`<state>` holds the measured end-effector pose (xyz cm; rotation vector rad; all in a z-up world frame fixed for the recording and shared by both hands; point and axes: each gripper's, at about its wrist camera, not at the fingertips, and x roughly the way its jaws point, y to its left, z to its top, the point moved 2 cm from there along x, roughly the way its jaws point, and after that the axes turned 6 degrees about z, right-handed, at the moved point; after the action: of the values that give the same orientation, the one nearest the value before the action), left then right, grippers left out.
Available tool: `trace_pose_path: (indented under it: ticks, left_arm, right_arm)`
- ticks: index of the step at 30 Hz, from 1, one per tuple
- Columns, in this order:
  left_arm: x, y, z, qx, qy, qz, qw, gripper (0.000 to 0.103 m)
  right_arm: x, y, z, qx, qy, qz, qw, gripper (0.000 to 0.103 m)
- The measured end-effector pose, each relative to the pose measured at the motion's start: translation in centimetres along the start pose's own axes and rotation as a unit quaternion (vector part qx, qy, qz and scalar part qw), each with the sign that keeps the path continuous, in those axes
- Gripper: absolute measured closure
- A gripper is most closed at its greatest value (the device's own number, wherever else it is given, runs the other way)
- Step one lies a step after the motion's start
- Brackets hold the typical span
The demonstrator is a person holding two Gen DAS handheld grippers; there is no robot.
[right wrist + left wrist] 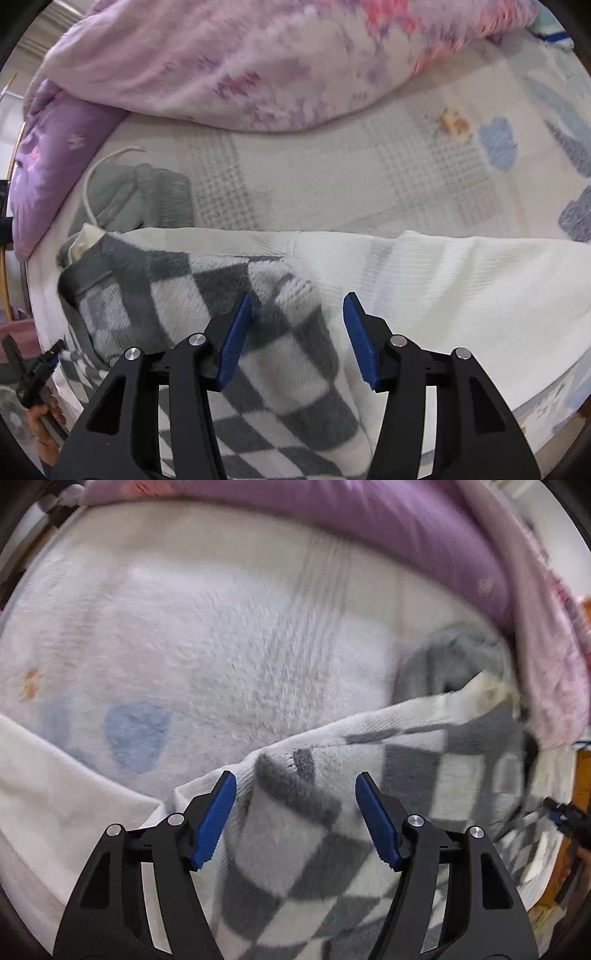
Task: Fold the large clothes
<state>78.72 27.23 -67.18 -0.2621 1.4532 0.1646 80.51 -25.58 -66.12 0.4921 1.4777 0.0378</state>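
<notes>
Left tongs (295,819): one, jaws apart, gripping nothing
Right tongs (297,339): one, jaws apart, gripping nothing
Checkered garment (258,354): one, on bed (332,177)
Pillows: two

A home bedroom: a bed (332,177) with a cartoon-print sheet, a purple pillow (55,162) and a floral quilt (240,62).

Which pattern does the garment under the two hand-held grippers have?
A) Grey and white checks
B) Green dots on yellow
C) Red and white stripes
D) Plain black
A: the checked garment shows grey and white squares in both wrist views, lying on the bed cover below the pink quilt.
</notes>
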Motion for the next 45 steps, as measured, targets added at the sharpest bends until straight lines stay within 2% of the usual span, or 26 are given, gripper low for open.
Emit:
trace_pose_path:
  ticks: [4, 6, 7, 9, 14, 20, 23, 27, 31, 36, 41, 45]
  left_arm:
    - [1.5, -0.7, 0.5, 0.024, 0.017, 0.017, 0.9994, 0.060]
    - [1.6, -1.1, 0.5, 0.044, 0.016, 0.034, 0.9983, 0.071]
    - [1.7, -1.2, 0.4, 0.058, 0.013, 0.047, 0.9971, 0.076]
    - [1.5, -1.4, 0.2, 0.067, 0.006, 0.049, 0.9965, 0.081]
    - [-1.8, -1.1, -1.0, 0.063, -0.035, 0.040, 0.9966, 0.084]
    - [-9.0, 0.4, -4.2, 0.049, -0.093, -0.009, 0.9944, 0.085]
    - [-12.1, -0.1, -6.7, 0.045, -0.118, -0.018, 0.9918, 0.086]
    - [-15.9, 0.1, -11.4, 0.029, -0.143, -0.025, 0.9891, 0.086]
    - [-19.5, 1.1, -17.4, 0.000, -0.164, -0.026, 0.9862, 0.087]
    - [-21.8, 4.2, -25.3, -0.049, -0.161, -0.031, 0.9852, 0.087]
    - [-21.1, 7.7, -33.6, -0.080, -0.132, -0.038, 0.9872, 0.087]
    - [-17.7, 10.8, -40.3, -0.110, -0.085, -0.046, 0.9893, 0.086]
  right_arm:
    - [1.8, -0.3, 0.5, 0.005, 0.029, 0.001, 1.000, 0.054]
    - [2.4, -0.4, 0.6, 0.000, 0.035, 0.001, 0.999, 0.063]
    - [2.5, -0.5, 0.6, 0.000, 0.036, 0.012, 0.999, 0.072]
    - [2.5, -0.4, 0.5, -0.006, 0.033, 0.010, 0.999, 0.078]
    - [0.0, 0.5, -1.0, -0.034, -0.010, 0.009, 0.999, 0.084]
    - [-6.9, 1.0, -5.0, -0.060, -0.080, 0.077, 0.992, 0.085]
    - [-10.0, 0.9, -6.9, -0.073, -0.100, 0.106, 0.987, 0.085]
    - [-13.9, 1.0, -11.0, -0.097, -0.114, 0.141, 0.979, 0.085]
    - [-17.3, 0.7, -15.2, -0.117, -0.120, 0.164, 0.972, 0.086]
    - [-20.3, -1.0, -22.3, -0.149, -0.116, 0.156, 0.969, 0.086]
    - [-21.0, -4.9, -30.9, -0.139, -0.091, 0.137, 0.977, 0.086]
    - [-18.0, -8.5, -37.6, -0.119, -0.056, 0.096, 0.987, 0.086]
